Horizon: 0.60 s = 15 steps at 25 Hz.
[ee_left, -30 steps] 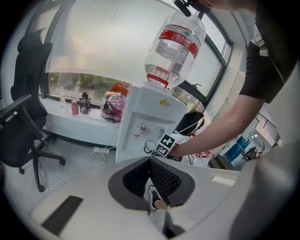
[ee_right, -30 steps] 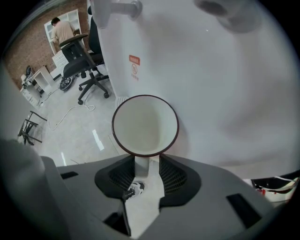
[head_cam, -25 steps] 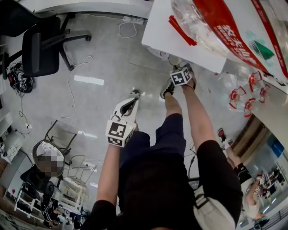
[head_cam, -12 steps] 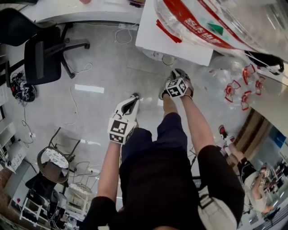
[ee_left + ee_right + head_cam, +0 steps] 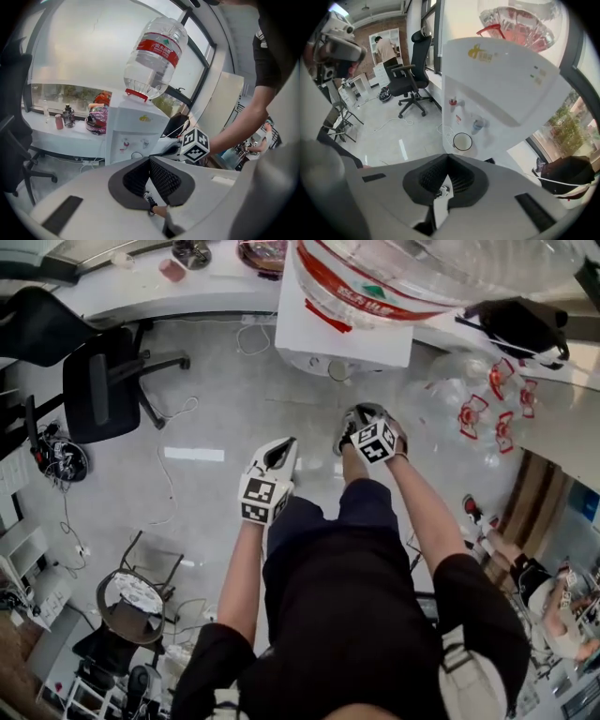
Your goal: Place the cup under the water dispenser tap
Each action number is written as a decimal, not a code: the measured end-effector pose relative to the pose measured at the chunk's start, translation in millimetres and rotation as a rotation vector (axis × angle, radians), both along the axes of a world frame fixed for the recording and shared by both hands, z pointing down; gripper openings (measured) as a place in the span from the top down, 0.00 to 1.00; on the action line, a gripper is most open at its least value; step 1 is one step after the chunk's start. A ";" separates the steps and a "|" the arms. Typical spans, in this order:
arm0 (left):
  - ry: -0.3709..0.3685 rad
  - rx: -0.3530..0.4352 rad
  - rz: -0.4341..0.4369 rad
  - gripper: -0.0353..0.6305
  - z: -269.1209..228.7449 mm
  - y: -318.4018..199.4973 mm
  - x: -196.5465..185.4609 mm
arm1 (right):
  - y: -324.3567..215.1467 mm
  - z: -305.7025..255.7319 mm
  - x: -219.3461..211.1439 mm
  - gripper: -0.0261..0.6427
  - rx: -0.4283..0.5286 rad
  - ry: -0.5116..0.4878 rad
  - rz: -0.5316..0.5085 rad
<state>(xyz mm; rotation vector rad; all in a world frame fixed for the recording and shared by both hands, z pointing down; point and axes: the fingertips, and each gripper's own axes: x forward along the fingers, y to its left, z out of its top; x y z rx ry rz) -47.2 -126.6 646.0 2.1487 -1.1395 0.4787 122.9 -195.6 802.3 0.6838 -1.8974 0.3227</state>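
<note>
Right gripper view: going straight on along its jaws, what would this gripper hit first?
Probably the cup standing in the water dispenser, just beyond the right gripper, whose jaws have just closed empty; depth is unclear.

office chair (image 5: 98, 395) (black) | bag (image 5: 520, 324) on ledge | dark bottle (image 5: 69, 116)

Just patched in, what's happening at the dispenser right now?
A person with a gripper in each hand stands at the white water dispenser, which is topped by a large clear bottle with a red label. The small white cup stands in the dispenser's recess below the taps, free of both grippers. The right gripper looks down on it; its fingers have just closed with nothing between them. The left gripper is shut and empty too.
</note>
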 end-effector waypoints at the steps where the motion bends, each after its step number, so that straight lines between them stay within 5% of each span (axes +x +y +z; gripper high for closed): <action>1: 0.000 0.005 0.013 0.95 -2.1 -0.4 1.2 | 6.2 -9.4 -1.1 0.97 -0.001 -0.014 -0.002; 15: -0.040 0.071 0.205 0.95 -49.1 -3.1 12.3 | 39.6 -122.5 -0.2 0.97 0.120 -0.166 0.189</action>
